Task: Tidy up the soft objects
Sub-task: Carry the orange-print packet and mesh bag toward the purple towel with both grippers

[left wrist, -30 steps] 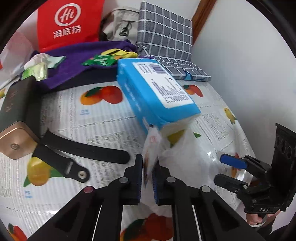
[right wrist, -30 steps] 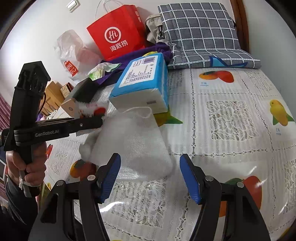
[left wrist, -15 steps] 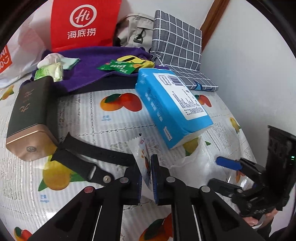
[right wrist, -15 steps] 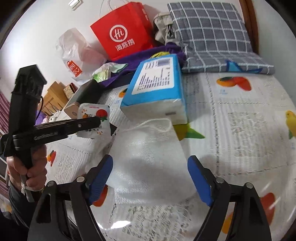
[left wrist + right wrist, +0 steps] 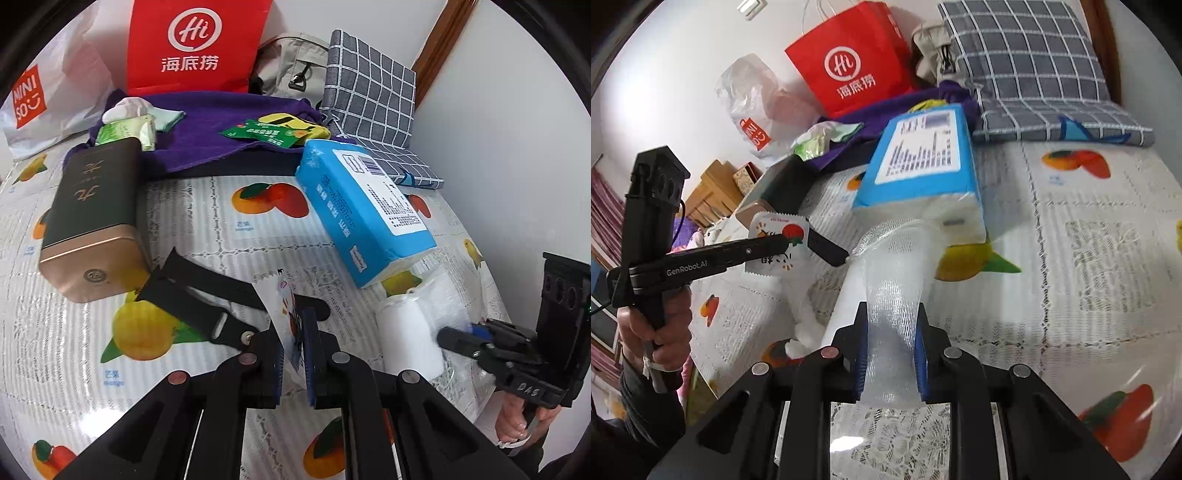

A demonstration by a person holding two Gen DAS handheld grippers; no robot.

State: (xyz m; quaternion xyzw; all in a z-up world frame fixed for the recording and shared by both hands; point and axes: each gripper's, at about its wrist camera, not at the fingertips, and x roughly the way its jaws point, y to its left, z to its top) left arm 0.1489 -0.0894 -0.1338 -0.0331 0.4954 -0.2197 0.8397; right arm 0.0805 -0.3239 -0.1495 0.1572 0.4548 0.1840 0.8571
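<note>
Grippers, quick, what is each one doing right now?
Left gripper: shut on a small snack packet.
Right gripper: closing on the clear bag, with its pads already against it.

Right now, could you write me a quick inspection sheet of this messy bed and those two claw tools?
Surface: bed cover printed with fruit.
Job's things: white mesh pouch; small sachet; blue tissue pack lying beside the pouch.
Clutter: dark tin, black strap, purple cloth, red paper bag, checked pillow.
Grippers: left gripper shut on the sachet; right gripper closing, its pads squeezing the mesh pouch.
Cables: thin black cord near the left handle.
Surroundings: white wall, wooden furniture beside the bed.
</note>
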